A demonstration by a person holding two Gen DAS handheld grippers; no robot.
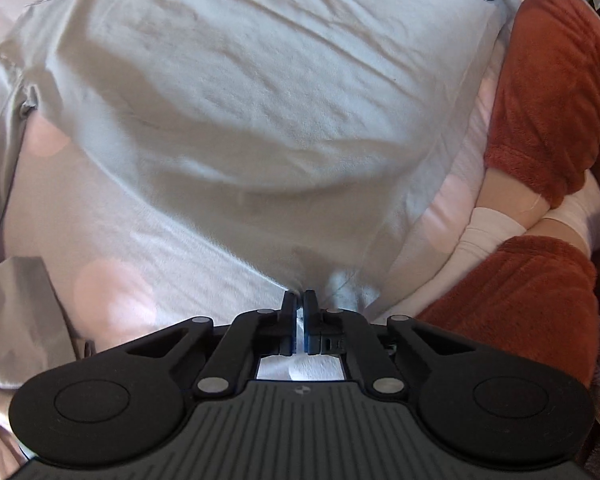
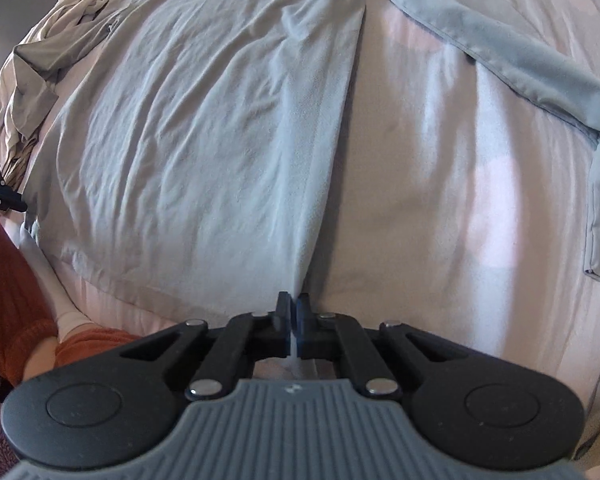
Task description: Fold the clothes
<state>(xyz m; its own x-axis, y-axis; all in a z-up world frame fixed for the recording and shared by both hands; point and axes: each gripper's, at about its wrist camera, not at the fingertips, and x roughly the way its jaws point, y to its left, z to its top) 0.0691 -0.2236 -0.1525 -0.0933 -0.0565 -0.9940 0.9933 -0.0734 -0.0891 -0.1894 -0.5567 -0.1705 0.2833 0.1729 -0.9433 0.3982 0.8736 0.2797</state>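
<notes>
Left wrist view: left gripper (image 1: 299,300) pinched tight on the near hem of the grey shirt (image 1: 228,80), pale fabric showing between the jaws. Right wrist view: right gripper (image 2: 293,307) likewise clamped on the shirt's near edge, at what looks like the other bottom corner. Shirt lies spread on the pink bedsheet (image 2: 440,184), body mostly flat but wrinkled, one sleeve (image 2: 512,68) stretched out far right. No fold visible yet; judged early, with all folds left. Second crumpled garment (image 2: 48,52) waits far left. Collar and far end are cut off at the frame top; other sleeve hard to make out. Person's rust-coloured trousers (image 1: 556,92) sit at the near right.
</notes>
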